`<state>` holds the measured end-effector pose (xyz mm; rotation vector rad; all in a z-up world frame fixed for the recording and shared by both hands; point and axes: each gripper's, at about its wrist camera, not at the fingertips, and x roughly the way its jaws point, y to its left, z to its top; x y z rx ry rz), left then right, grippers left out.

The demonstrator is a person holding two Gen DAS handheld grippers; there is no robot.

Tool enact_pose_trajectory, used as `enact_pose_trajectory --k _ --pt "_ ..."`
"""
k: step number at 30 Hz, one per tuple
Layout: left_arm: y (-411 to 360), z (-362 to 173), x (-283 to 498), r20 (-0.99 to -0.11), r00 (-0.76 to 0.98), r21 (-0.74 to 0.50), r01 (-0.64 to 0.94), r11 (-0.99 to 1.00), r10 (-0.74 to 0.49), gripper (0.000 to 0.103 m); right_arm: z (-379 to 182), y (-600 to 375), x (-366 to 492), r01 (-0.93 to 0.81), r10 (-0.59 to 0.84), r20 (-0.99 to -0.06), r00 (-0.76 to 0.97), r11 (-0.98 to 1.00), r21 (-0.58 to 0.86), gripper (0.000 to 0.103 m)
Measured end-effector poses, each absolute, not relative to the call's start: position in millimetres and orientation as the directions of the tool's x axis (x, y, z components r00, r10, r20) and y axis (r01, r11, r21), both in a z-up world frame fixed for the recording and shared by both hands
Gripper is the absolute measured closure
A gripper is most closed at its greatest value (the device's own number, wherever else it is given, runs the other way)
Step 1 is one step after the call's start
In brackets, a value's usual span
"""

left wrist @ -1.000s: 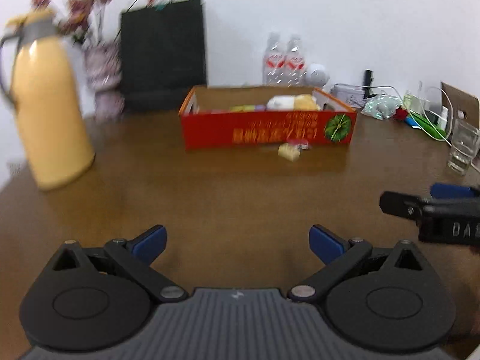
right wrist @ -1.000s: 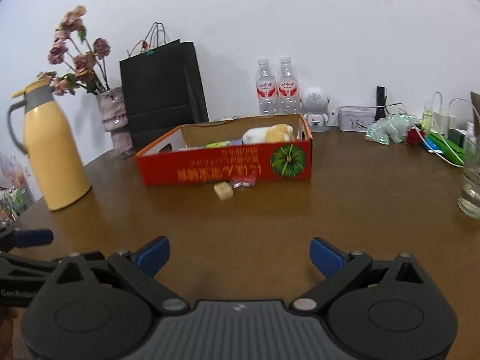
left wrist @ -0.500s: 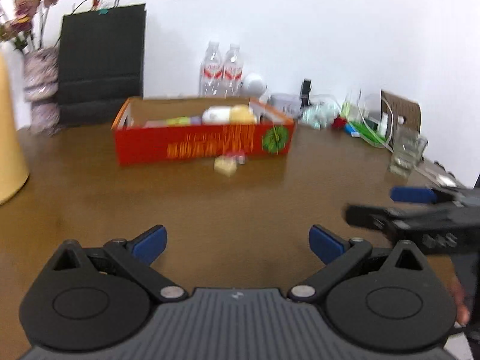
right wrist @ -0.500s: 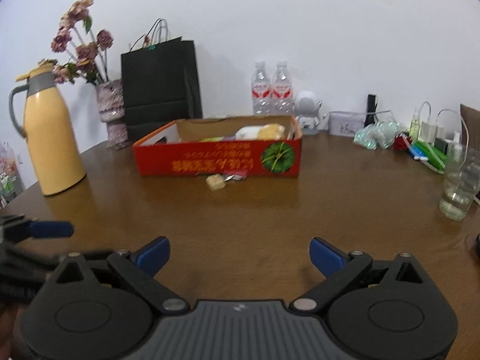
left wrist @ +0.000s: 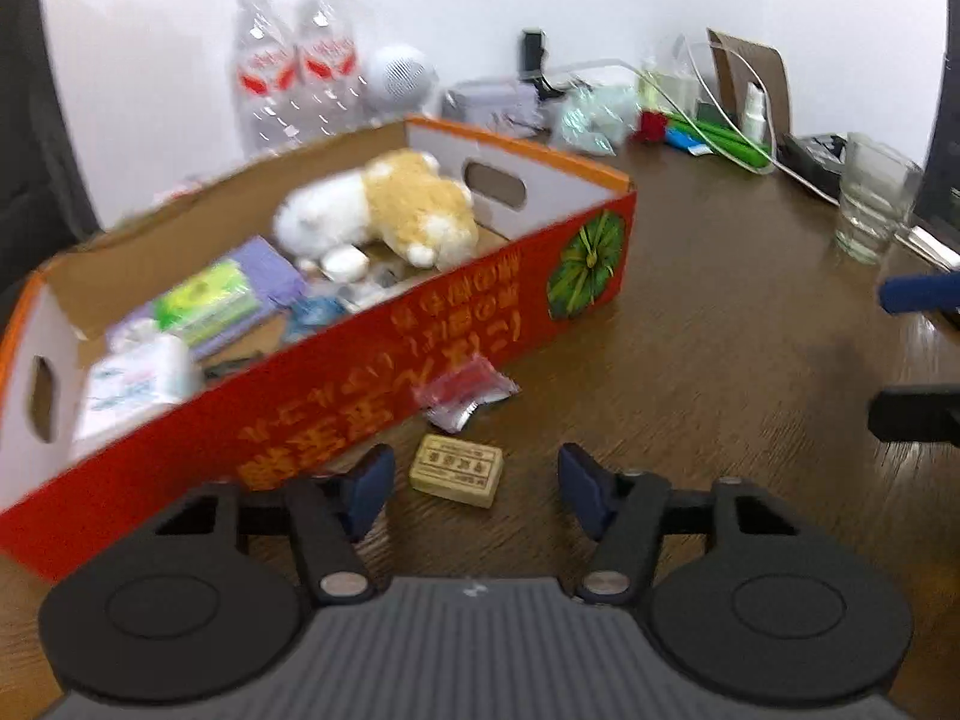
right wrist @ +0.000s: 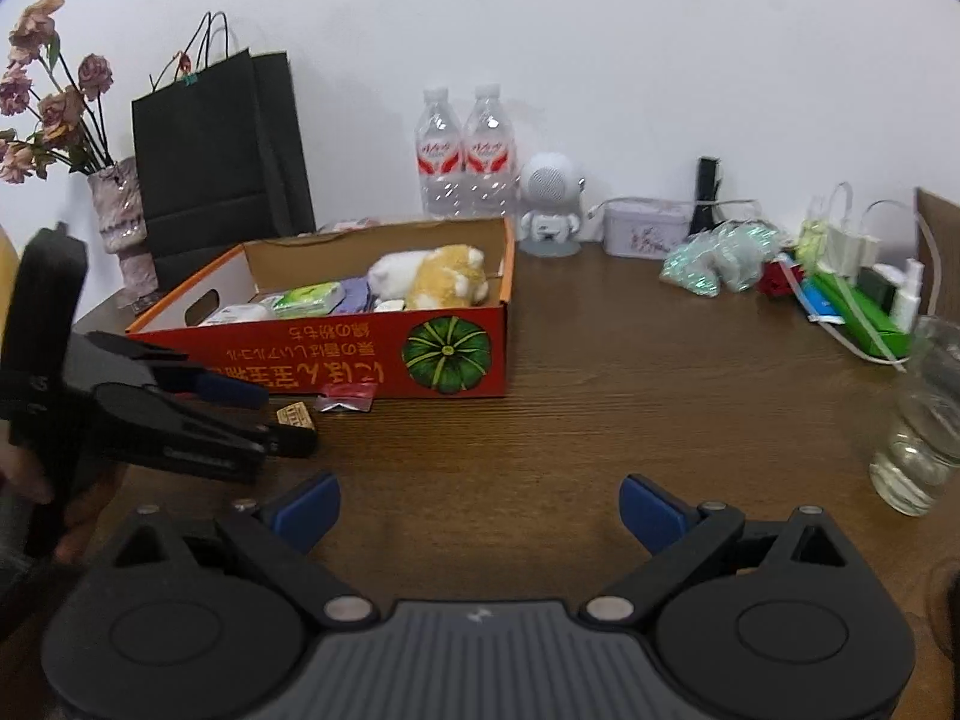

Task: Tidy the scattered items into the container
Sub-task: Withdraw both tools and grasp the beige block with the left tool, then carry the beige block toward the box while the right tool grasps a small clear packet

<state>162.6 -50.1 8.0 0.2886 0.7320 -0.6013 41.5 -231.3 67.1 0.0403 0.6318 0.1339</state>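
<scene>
The left wrist view looks down into the red box (left wrist: 372, 372) and shows its contents: a white and tan plush toy (left wrist: 384, 210), a green pack (left wrist: 204, 300) on a purple one, and a white tissue pack (left wrist: 138, 378) near the cut-out handle. The right wrist view shows only the tops of these over the box wall, but it adds a black paper bag (right wrist: 216, 156), a vase of dried flowers (right wrist: 114, 210) and a small white robot figure (right wrist: 549, 204) by the back wall.

The left gripper (left wrist: 474, 480) has its jaws closing, with the tan block (left wrist: 457, 470) lying on the table between the blue pads; the pads do not yet touch it. The block is rectangular with stamped print too small to read. Just beyond it a red and silver foil sachet (left wrist: 465, 393) lies crumpled against the box's front wall.

The right gripper (right wrist: 477, 507) hangs over bare wood-grain table (right wrist: 660, 396) with its jaws wide apart and nothing between them.

The box front bears orange writing, seen upside down, and a green pumpkin picture (right wrist: 444, 351). Two clear bottles (right wrist: 465, 150) carry red labels, unreadable. A ribbed glass (right wrist: 921, 420) stands at the right.
</scene>
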Motion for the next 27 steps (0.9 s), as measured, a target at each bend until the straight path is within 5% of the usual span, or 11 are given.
enact_pose_trajectory --k 3,11,14,24,27 --pt "-43.4 6.2 165.6 -0.673 0.595 0.013 0.603 0.798 -0.439 0.069 63.5 -225.8 60.0 -0.14 0.157 -0.602 0.783 0.987 0.077 0.003" --pt "-2.4 21.2 99.7 -0.617 0.741 0.036 0.363 0.931 -0.265 0.069 47.7 -186.9 111.3 -0.227 0.254 -0.628 0.735 0.966 0.124 0.011" --pt "31.5 26.3 72.0 -0.573 0.788 -0.075 0.221 0.972 -0.224 0.069 36.2 -158.9 133.5 -0.255 0.27 -0.639 0.72 0.96 0.119 0.014" --pt "48.6 20.9 59.9 -0.559 0.808 -0.122 0.144 0.982 -0.187 0.069 19.3 -112.9 161.6 -0.119 0.105 -0.633 0.767 0.993 0.021 0.063" --pt "49.2 21.8 56.7 -0.557 0.805 -0.13 0.16 0.979 -0.206 0.069 18.9 -115.0 162.2 -0.102 0.093 -0.624 0.776 0.995 0.021 0.067"
